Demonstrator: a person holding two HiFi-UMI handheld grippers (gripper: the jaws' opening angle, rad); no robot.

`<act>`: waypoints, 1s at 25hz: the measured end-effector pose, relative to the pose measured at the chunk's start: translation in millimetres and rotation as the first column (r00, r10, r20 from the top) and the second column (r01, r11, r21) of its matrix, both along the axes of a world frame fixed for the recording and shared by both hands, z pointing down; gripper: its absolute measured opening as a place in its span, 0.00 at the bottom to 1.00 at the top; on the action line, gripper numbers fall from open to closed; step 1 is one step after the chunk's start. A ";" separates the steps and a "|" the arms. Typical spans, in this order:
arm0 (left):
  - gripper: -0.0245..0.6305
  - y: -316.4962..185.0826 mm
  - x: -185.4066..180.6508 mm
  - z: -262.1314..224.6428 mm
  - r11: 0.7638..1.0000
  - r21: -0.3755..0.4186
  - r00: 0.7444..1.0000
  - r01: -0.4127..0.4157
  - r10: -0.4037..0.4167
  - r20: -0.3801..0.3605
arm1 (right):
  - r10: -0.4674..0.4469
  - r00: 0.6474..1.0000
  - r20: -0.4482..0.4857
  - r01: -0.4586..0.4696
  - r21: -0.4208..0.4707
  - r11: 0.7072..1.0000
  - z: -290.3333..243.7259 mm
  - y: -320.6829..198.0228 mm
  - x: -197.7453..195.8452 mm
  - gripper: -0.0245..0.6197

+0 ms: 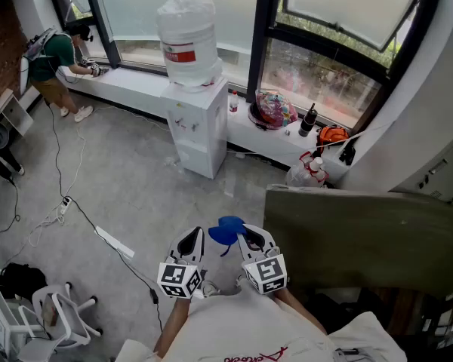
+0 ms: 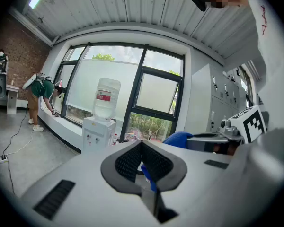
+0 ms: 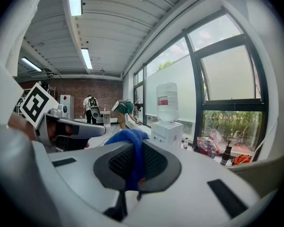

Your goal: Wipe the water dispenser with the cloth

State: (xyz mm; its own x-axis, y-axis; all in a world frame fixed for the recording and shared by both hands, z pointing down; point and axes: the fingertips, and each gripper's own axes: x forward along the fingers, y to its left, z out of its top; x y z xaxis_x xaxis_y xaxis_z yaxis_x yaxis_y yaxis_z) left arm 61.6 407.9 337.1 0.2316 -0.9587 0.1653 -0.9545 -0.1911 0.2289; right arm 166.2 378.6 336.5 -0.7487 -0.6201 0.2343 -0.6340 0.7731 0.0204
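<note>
Here, the water dispenser (image 1: 200, 127) stands far across the grey floor (image 1: 136, 194), against the white windowsill (image 1: 136, 81), with a big clear bottle (image 1: 186, 40) upside down on top of it. Both grippers are held near the person's body, side by side and well apart from the dispenser.

The right gripper (image 1: 244, 234) is clenched on the blue cloth (image 1: 228, 231). In the right gripper view the cloth (image 3: 128, 137) bunches over the tips and hangs as a strip down between the dark pads of the right gripper (image 3: 135, 150), with the dispenser (image 3: 166, 132) far beyond it.

The left gripper (image 1: 194, 237) has its jaws pressed together at the tips. In its own view the left gripper (image 2: 142, 144) shows a thin blue sliver in the gap lower down between the pads; what that is cannot be told. The dispenser (image 2: 97, 134) shows far off to the left there.

At the far left a person (image 1: 57, 62) bends over the sill. A cable (image 1: 98, 232) trails across the floor, and a dark board (image 1: 362, 232) lies at the near right.
</note>
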 end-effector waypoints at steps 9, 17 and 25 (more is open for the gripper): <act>0.05 1.2 -3.3 1.2 1.000 -0.005 1.000 0.011 -0.011 0.004 | -0.024 0.999 0.021 0.024 -0.020 1.000 1.2 2.3 -3.7 0.07; 0.05 -12.6 3.7 1.5 1.000 -0.013 1.000 0.028 -0.028 0.012 | -0.042 0.999 0.027 0.043 -0.017 0.999 1.2 -12.2 4.6 0.07; 0.05 -44.5 18.3 -1.6 0.999 -0.003 0.998 0.052 -0.052 0.031 | -0.068 0.997 0.039 0.068 -0.013 0.998 0.9 -40.8 20.2 0.07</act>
